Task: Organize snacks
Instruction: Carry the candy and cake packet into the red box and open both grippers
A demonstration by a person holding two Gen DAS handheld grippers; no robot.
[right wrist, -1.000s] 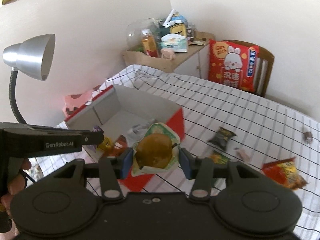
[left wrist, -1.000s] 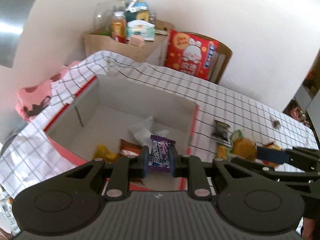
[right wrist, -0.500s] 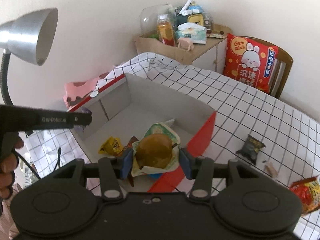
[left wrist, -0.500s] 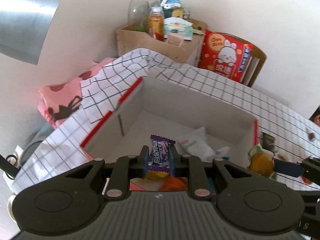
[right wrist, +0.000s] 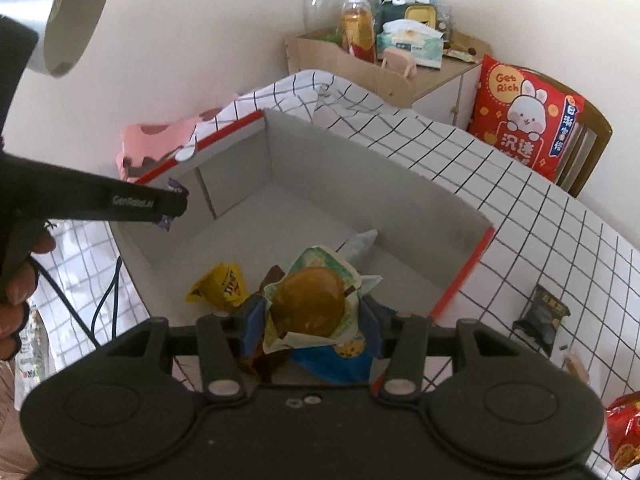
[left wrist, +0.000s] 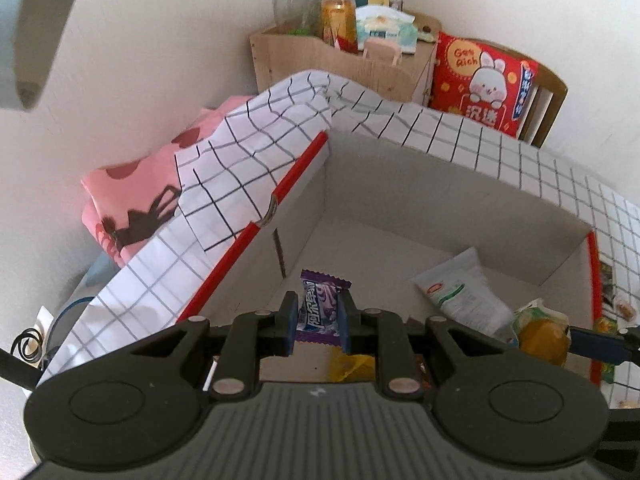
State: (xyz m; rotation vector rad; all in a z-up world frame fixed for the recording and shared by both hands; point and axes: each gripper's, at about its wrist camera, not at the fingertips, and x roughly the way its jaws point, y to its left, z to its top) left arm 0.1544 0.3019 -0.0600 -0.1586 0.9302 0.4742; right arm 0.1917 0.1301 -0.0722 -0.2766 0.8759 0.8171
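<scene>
Your left gripper [left wrist: 319,322] is pinching a small purple foil candy wrapper [left wrist: 320,307] upright between its blue pads, tight on both sides. It hangs over the open grey cardboard box with red edging [left wrist: 420,184], above the box's near left corner, not touching the floor of the box.

Your right gripper [right wrist: 311,320] is clamped on a clear-wrapped golden-brown bun with a green and white printed border [right wrist: 310,300], one pad pressed against each side of the packet. The bun also sits above the box, over its near end.

Inside the box, on its grey floor, lie a yellow crinkled snack packet [right wrist: 220,285], a white pouch with green and red print [left wrist: 460,292] toward the far right wall, a brown wrapper [right wrist: 276,276] just beside the yellow one, and a blue packet [right wrist: 340,360] under the bun at the near wall.

Outside the box, on the white tablecloth with a black grid [right wrist: 540,208], a small black snack packet [right wrist: 542,316] lies to the box's right, well apart from it, and a red and orange bag [right wrist: 624,432] lies further right at the frame edge.

From the right wrist view, your left hand [right wrist: 16,292] grips the black handle to the left of the box.
</scene>
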